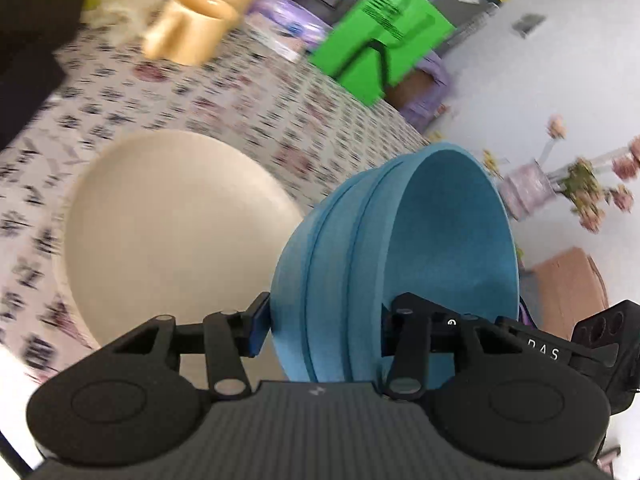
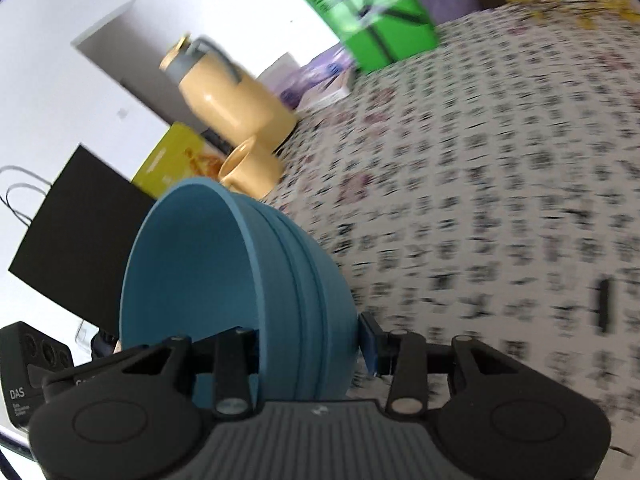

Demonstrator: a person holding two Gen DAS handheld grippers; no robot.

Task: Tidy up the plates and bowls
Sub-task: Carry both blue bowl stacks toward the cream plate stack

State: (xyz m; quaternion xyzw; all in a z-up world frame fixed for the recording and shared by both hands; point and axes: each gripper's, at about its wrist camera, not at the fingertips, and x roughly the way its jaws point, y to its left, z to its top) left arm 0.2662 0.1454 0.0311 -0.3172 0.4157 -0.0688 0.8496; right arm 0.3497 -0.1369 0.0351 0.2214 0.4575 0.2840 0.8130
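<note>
A stack of blue bowls is held on its side between both grippers, above the patterned table. My left gripper is shut on the stack's wall, one finger inside and one outside. My right gripper is shut on the opposite wall of the same blue bowls. A cream plate lies on the table to the left of the bowls in the left wrist view. The other gripper's body shows at the edge of each view.
A yellow mug and yellow kettle stand at the table's far side, with a green box, a black bag and purple packets nearby. The patterned tablecloth spreads to the right. Flowers and cardboard boxes lie on the floor.
</note>
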